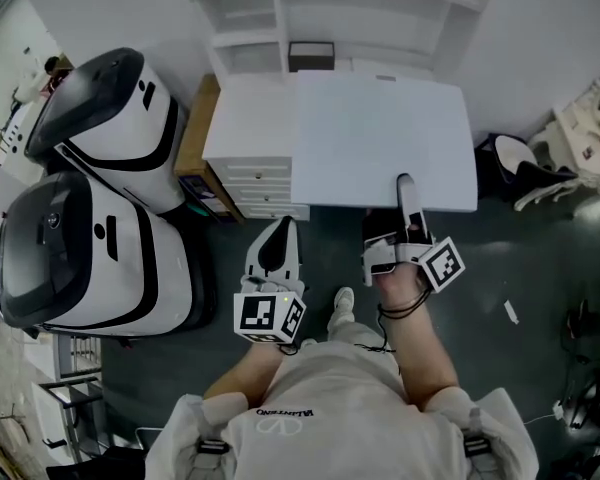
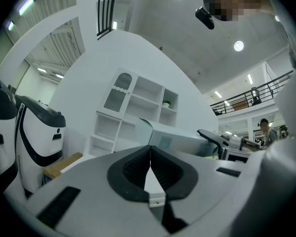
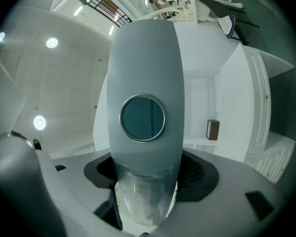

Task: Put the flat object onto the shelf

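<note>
The flat object [image 3: 145, 93] is a grey, rounded slab with a round dark window. My right gripper [image 3: 150, 177] is shut on its lower end. In the head view the flat object [image 1: 406, 196] sticks out forward from the right gripper [image 1: 408, 232], over the front edge of the white table [image 1: 380, 138]. The white shelf unit [image 1: 310, 8] stands against the wall behind the table. My left gripper [image 1: 277, 250] is lower left of the right one, above the floor. Its black pads [image 2: 133, 169] meet with nothing between them, and it faces the shelf unit [image 2: 138, 107].
A small dark box [image 1: 311, 56] stands on a low shelf; it shows as a brown box [image 3: 212, 129] in the right gripper view. A white drawer cabinet [image 1: 248, 168] adjoins the table. Two large white and black machines [image 1: 90, 208] and a cardboard box [image 1: 195, 138] are at the left.
</note>
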